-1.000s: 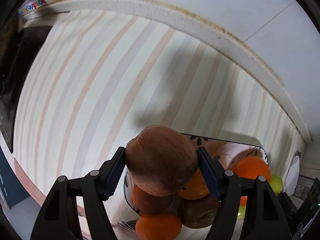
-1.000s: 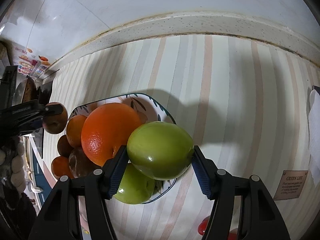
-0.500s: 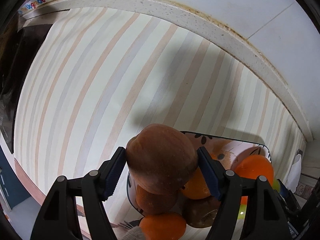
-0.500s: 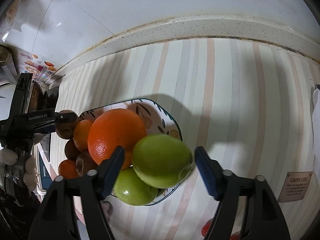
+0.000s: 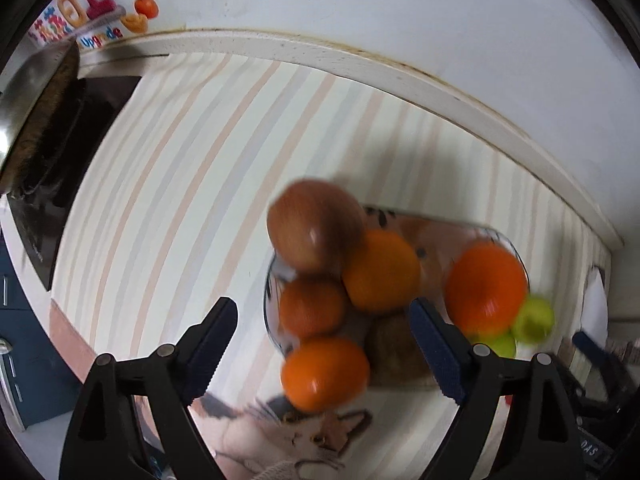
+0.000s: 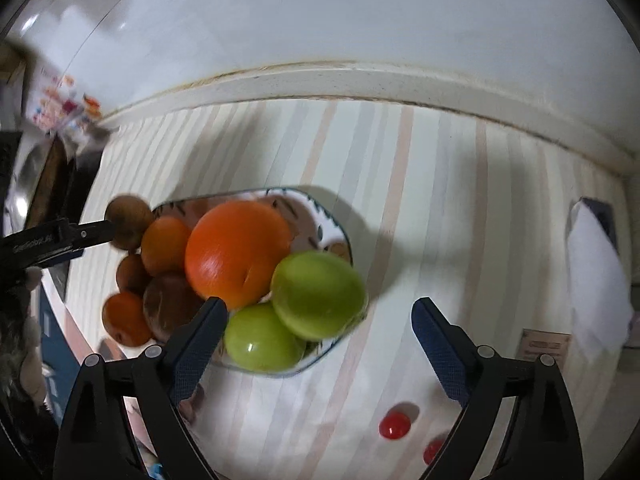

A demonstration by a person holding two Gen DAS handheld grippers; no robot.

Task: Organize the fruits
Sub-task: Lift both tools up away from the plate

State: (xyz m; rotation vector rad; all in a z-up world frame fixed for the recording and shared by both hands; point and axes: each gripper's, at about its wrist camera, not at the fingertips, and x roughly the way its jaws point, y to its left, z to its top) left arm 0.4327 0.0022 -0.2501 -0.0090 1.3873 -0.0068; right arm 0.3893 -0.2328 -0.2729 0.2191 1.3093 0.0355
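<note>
A patterned plate [image 6: 334, 222] on the striped counter is piled with fruit. In the right wrist view a big orange [image 6: 236, 252], two green apples [image 6: 318, 294] [image 6: 260, 340], smaller oranges and brown fruits fill it. My right gripper [image 6: 320, 340] is open and empty, just behind the green apples. In the left wrist view a brown apple [image 5: 316, 226] rests at the plate's [image 5: 508, 240] left edge on the pile, beside oranges [image 5: 380, 270]. My left gripper [image 5: 324, 344] is open and empty, drawn back over the pile.
Two small red fruits [image 6: 394, 426] lie on the counter near my right gripper. A white cloth [image 6: 596, 280] lies at the right. A dark stove [image 5: 60, 152] and a pan [image 5: 24, 92] stand at the left. The wall ledge [image 6: 360, 80] runs behind.
Both grippers opened and pulled back. The brown apple left the left gripper and the green apple left the right gripper; both now rest on the plate's pile.
</note>
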